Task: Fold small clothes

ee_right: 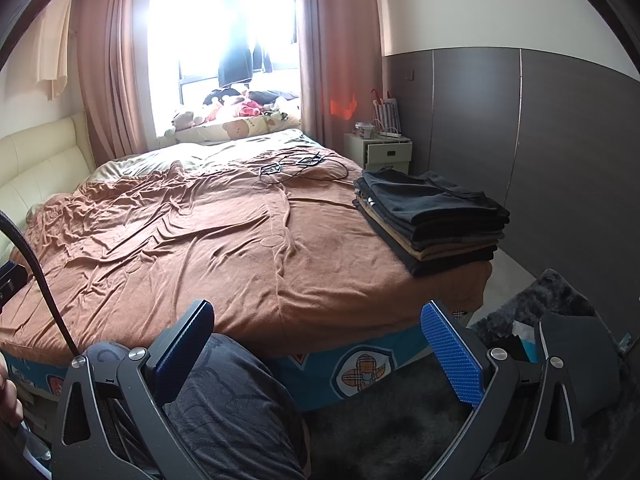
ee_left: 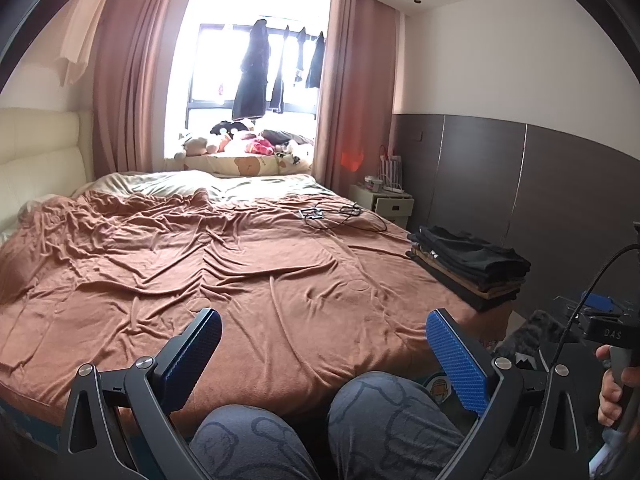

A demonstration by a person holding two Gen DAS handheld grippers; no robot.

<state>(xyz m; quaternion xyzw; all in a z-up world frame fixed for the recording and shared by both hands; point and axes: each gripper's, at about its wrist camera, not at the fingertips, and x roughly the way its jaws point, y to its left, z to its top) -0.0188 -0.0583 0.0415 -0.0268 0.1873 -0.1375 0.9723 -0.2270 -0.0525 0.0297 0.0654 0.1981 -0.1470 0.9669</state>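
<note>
A stack of folded dark and tan clothes (ee_left: 468,270) (ee_right: 430,216) rests on the near right corner of the bed, a black piece on top. My left gripper (ee_left: 322,330) is open, held above the person's knees (ee_left: 316,432) at the foot of the bed, with nothing between its blue pads (ee_left: 456,356). My right gripper (ee_right: 316,320) is open too, empty, low beside the bed's edge, left of and below the stack. No loose garment lies on the brown bedspread (ee_left: 224,264) (ee_right: 200,240) in front of either gripper.
Black cables and a small device (ee_left: 332,214) (ee_right: 298,166) lie on the far right of the bed. A white nightstand (ee_left: 382,202) (ee_right: 378,148) stands past the bed. Soft toys (ee_left: 240,142) fill the window ledge. A dark fluffy rug (ee_right: 532,304) and a bag lie on the floor at right.
</note>
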